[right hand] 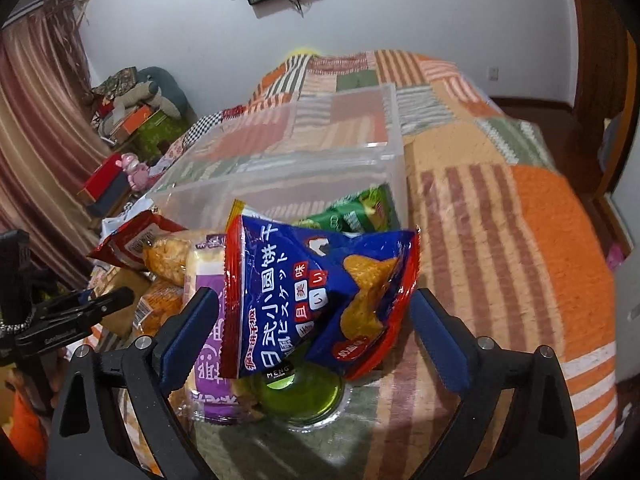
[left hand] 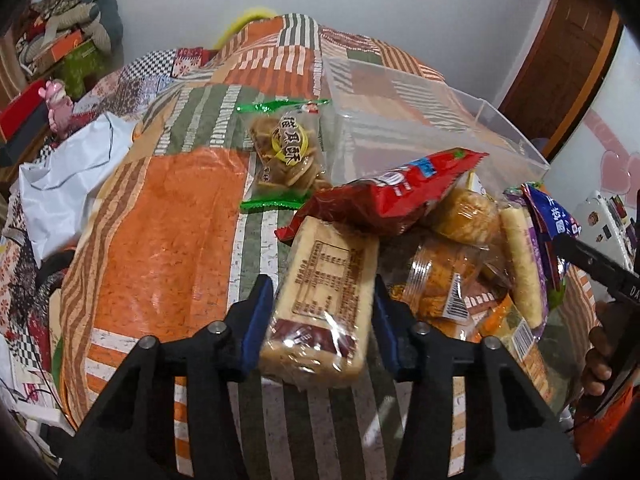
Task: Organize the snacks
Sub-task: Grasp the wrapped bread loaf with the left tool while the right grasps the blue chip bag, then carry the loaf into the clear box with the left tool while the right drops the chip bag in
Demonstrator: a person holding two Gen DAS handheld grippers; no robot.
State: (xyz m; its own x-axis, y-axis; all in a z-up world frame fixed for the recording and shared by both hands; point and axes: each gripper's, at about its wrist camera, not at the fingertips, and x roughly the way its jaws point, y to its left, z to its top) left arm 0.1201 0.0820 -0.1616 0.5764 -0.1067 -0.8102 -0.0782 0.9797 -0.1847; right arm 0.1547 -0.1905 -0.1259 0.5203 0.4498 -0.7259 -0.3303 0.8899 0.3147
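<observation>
Left wrist view. Logged a crumpled white plastic bag [left hand: 68,176] at far left, lying on the patchwork bedspread [left hand: 180,220]. Found a clear pack of round crackers with green ends [left hand: 284,152] lying flat further right, just beside the near left corner of the clear box [left hand: 500,120]. Noted the left gripper [left hand: 322,292] closed on a pale cracker pack [left hand: 324,300], blue pads pressing its two long sides, printed label facing up. Recorded a red bag [left hand: 392,192] just behind that pack, leaning on the snack heap in front of the box. Spotted a purple pack of pale rolls [left hand: 524,272] at the heap's right side.

Right wrist view. Saw the left gripper's black fingers at the left edge, down by the heap. Found the right gripper [right hand: 314,296] with jaws wide apart around a blue biscuit bag [right hand: 320,288]; could see neither pad pressing it. Noted a green-lidded jar [right hand: 300,392] under that bag. Logged a green bag [right hand: 352,212] inside the box, against its near right corner.
</observation>
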